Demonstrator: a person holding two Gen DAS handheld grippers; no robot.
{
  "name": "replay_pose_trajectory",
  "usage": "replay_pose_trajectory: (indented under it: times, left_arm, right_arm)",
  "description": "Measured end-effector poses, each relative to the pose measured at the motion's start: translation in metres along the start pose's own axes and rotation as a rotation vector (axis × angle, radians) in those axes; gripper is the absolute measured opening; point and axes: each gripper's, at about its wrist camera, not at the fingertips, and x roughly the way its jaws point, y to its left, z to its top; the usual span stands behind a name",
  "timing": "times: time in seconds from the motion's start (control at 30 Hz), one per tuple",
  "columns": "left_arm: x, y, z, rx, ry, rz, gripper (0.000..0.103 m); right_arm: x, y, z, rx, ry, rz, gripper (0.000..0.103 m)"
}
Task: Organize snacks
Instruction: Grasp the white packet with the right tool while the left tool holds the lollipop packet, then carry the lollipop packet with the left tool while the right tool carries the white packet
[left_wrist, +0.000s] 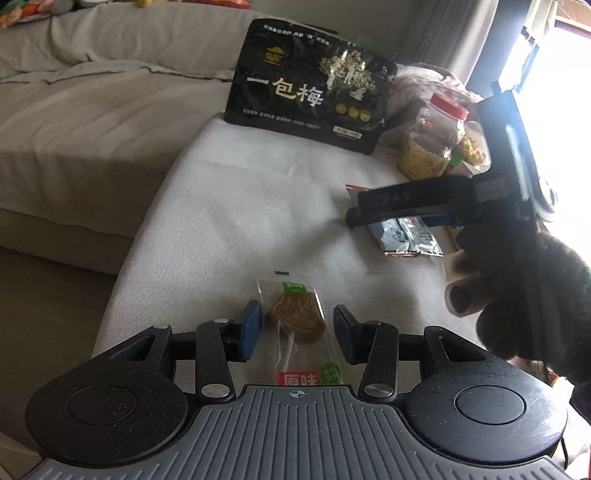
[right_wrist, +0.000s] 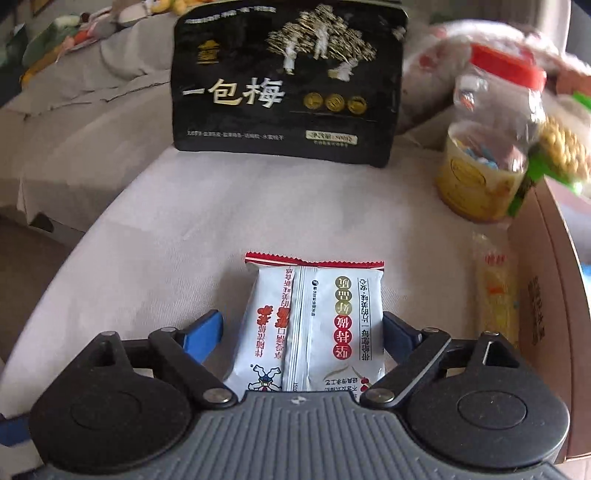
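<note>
A clear-wrapped brown biscuit (left_wrist: 297, 321) lies on the pale cushion (left_wrist: 240, 221). My left gripper (left_wrist: 295, 332) is open, its blue pads on either side of the biscuit, not pressing it. A white snack packet with a red top edge (right_wrist: 314, 325) lies between the fingers of my right gripper (right_wrist: 301, 332), which stands open around it; whether the pads touch it is unclear. In the left wrist view the right gripper (left_wrist: 354, 210) shows from the side over that packet (left_wrist: 406, 234).
A large black plum bag (left_wrist: 306, 88) stands at the back of the cushion, also in the right wrist view (right_wrist: 288, 81). A red-lidded clear jar (right_wrist: 491, 147) and a bag of yellow snacks (right_wrist: 561, 147) stand at right. A cardboard box (right_wrist: 546, 288) borders the right; a yellow packet (right_wrist: 495, 295) lies beside it.
</note>
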Motion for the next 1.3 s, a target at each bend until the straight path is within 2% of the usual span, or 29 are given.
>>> replay_pose_trajectory:
  times: [0.03,0.07,0.13,0.27,0.33,0.4,0.47,0.57,0.73,0.9,1.0,1.17,1.23,1.3]
  left_arm:
    - [0.000,0.001,-0.001,-0.002,-0.005,-0.004,0.048]
    - [-0.001,0.002,-0.002,-0.007,-0.011,-0.009,0.048]
    - [-0.002,0.004,-0.003,-0.018,-0.021,-0.020,0.048]
    - [-0.002,0.007,-0.001,-0.031,-0.014,-0.039,0.047]
    - [-0.002,0.005,-0.001,-0.043,-0.012,-0.023,0.040]
    - [-0.002,0.000,-0.002,-0.048,-0.006,-0.018,0.036]
    - [-0.002,-0.004,-0.005,-0.064,0.005,-0.062,0.031]
    - [-0.003,-0.016,-0.013,-0.057,0.012,-0.102,0.026]
    - [-0.012,-0.059,-0.023,0.097,0.033,-0.107,0.022]
    - [-0.014,-0.103,-0.036,0.242,0.065,-0.110,0.022]
    - [-0.009,-0.117,-0.040,0.286,0.077,-0.058,0.023]
    - [-0.015,-0.124,-0.039,0.309,0.071,-0.020,0.023]
    - [-0.025,-0.125,-0.038,0.325,0.034,-0.020,0.024]
    - [-0.032,-0.131,-0.041,0.376,0.040,-0.049,0.024]
  right_arm:
    - [-0.002,0.000,-0.001,0.000,0.000,0.003,0.087]
    - [-0.004,-0.002,0.000,0.003,0.005,0.018,0.077]
    - [-0.016,-0.006,-0.002,0.000,0.009,0.050,0.077]
    - [-0.052,-0.013,-0.011,-0.048,-0.044,0.084,0.077]
    - [-0.076,-0.017,-0.020,-0.088,-0.078,0.081,0.077]
    - [-0.100,-0.024,-0.033,-0.118,-0.106,0.081,0.076]
    - [-0.121,-0.032,-0.047,-0.140,-0.123,0.075,0.076]
    - [-0.150,-0.048,-0.070,-0.152,-0.150,0.033,0.076]
    - [-0.186,-0.087,-0.108,-0.089,-0.184,-0.016,0.077]
    - [-0.209,-0.124,-0.147,-0.033,-0.218,-0.104,0.077]
    - [-0.208,-0.139,-0.167,-0.007,-0.213,-0.143,0.077]
    - [-0.186,-0.147,-0.195,-0.034,-0.191,-0.308,0.077]
    - [-0.179,-0.150,-0.202,-0.026,-0.179,-0.348,0.077]
    - [-0.175,-0.156,-0.205,0.014,-0.166,-0.343,0.077]
